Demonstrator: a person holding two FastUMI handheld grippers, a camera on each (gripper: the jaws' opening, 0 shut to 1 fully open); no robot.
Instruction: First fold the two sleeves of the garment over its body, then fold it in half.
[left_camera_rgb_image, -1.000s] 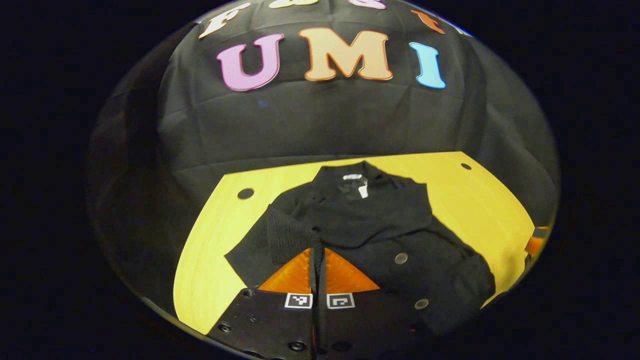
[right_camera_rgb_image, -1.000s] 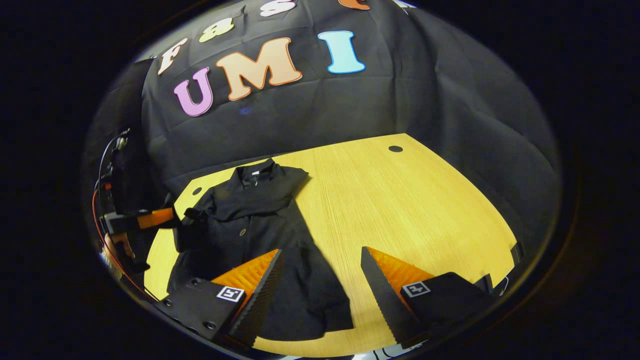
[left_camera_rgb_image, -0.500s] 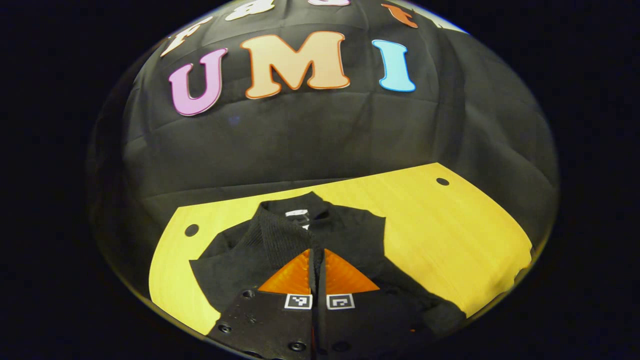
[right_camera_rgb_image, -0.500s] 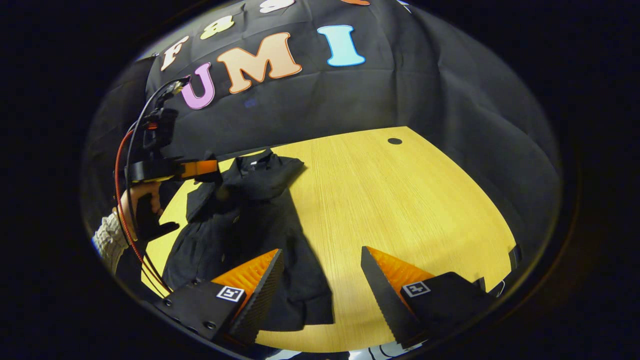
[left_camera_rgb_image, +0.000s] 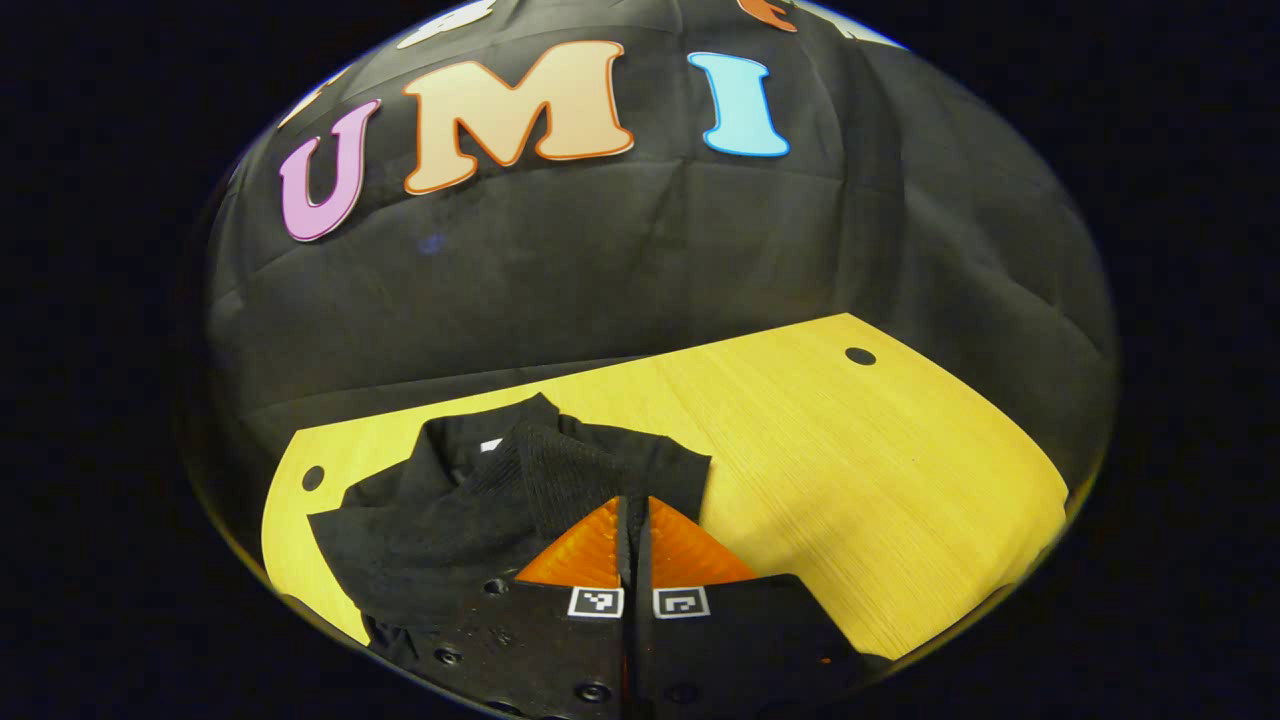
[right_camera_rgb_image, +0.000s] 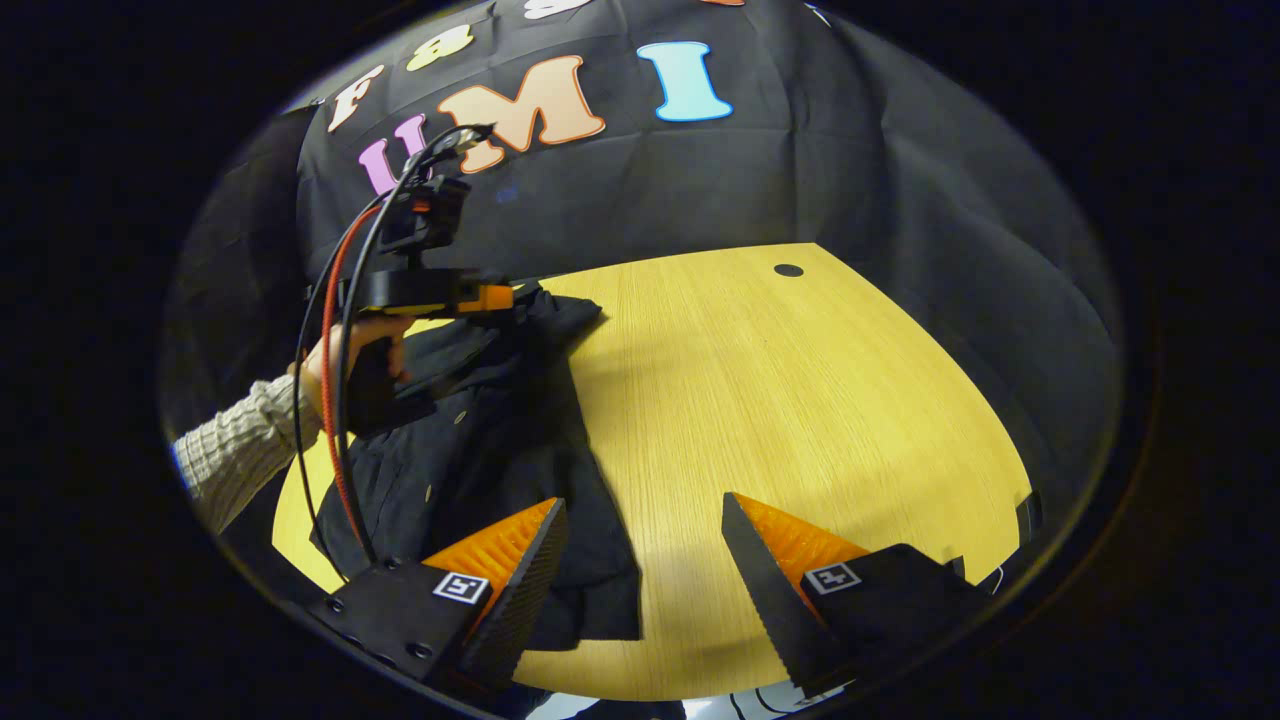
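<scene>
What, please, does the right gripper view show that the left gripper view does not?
Seen from the right gripper view: a person's hand holding the left hand-held gripper above the black garment, plus the open right hand-held gripper. Seen from the left gripper view: the left fingers closed on the ribbed cuff, and a white neck label. Shared: garment, yellow table, black cloth wall.

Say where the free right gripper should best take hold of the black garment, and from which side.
Probably the garment's bottom hem corner, nearest the right gripper. That edge lies flat on bare table, just ahead of the open fingers, so coming in low from the table side lets one finger slide under. The left gripper already pinches the ribbed cuff near the collar.
</scene>
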